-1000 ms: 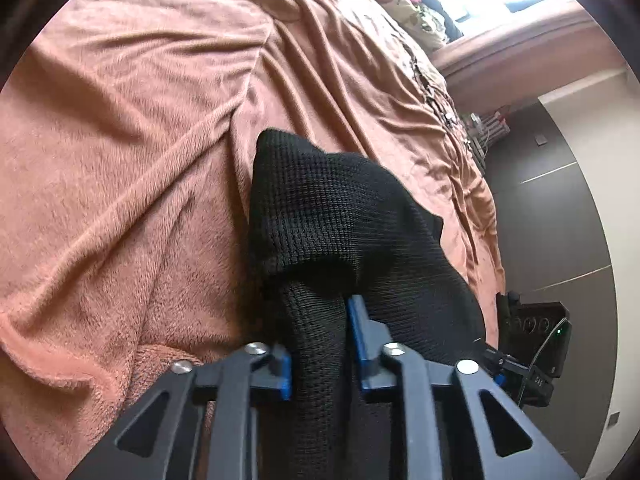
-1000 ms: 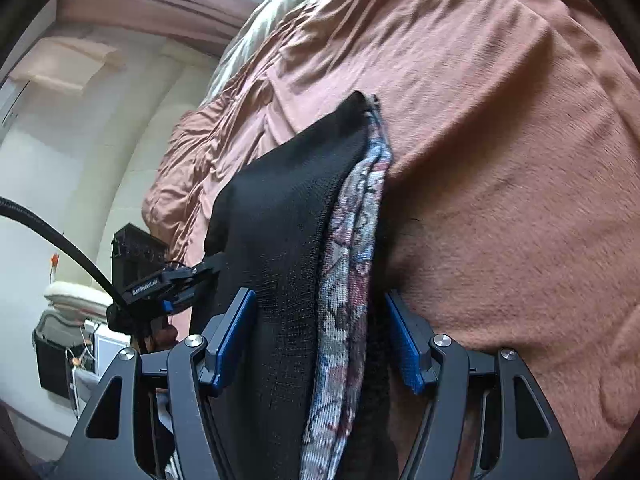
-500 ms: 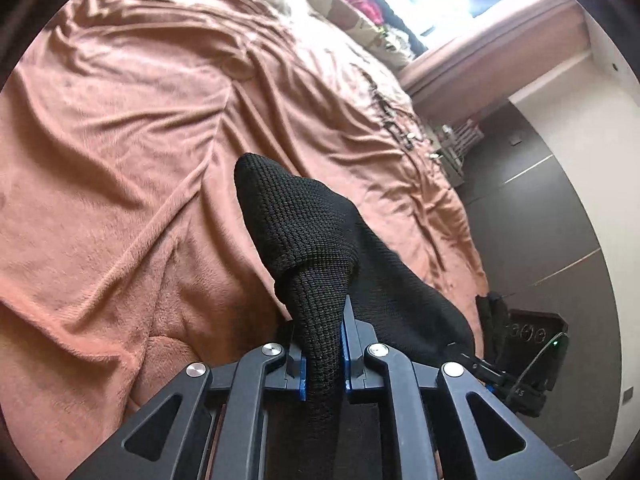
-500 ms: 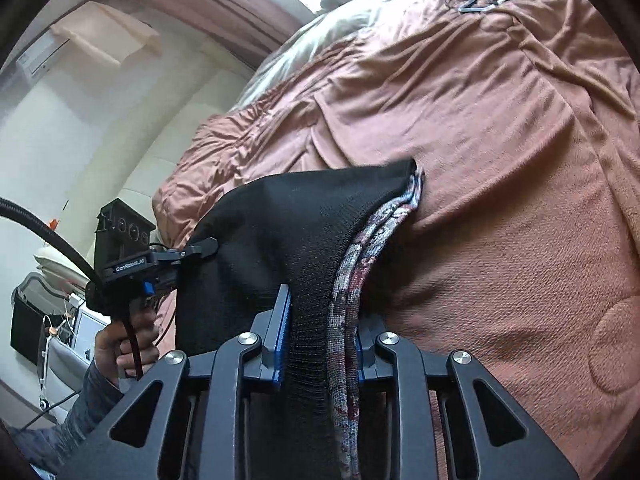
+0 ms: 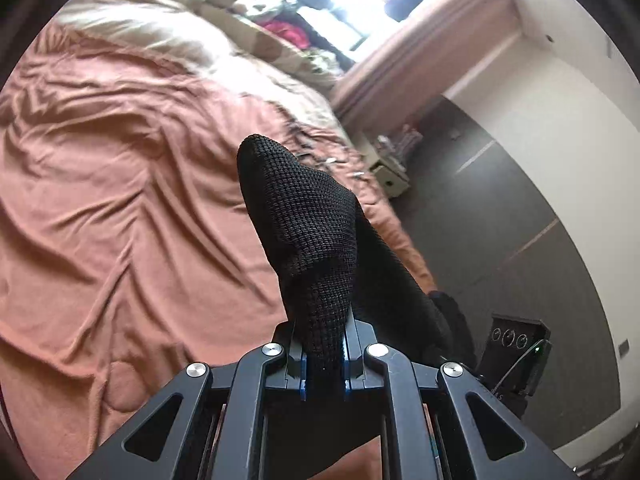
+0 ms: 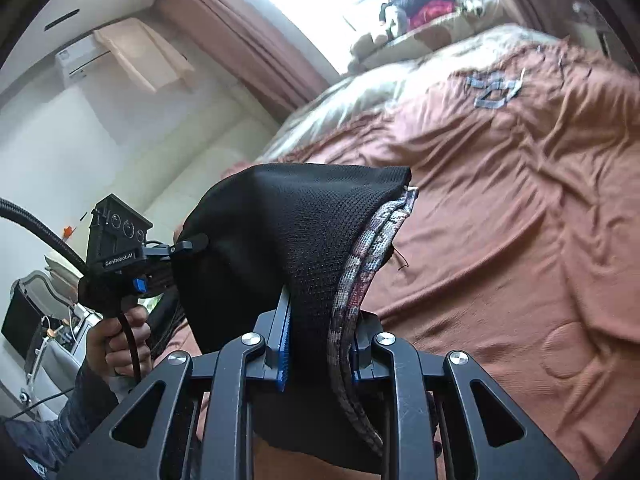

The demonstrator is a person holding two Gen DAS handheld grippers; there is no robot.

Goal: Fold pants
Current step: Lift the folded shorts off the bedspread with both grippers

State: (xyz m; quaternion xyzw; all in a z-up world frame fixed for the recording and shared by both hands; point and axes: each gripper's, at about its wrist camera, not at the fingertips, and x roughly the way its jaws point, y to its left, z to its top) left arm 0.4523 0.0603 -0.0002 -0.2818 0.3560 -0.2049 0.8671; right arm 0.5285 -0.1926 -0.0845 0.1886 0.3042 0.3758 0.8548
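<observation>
Pants: one pair (image 5: 308, 232), black knit with a patterned inner band (image 6: 360, 264), lifted above the bed, frame centre.
Grippers: two.
Left gripper (image 5: 325, 364): clamped on a pants corner, cloth rising straight ahead of it.
Right gripper (image 6: 316, 356): clamped on the waistband edge.
Bed: one (image 5: 120, 200), brown cover, left.

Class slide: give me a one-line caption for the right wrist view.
Right gripper clamps black knit pants by their patterned waistband above a rust-brown bedspread.
</observation>
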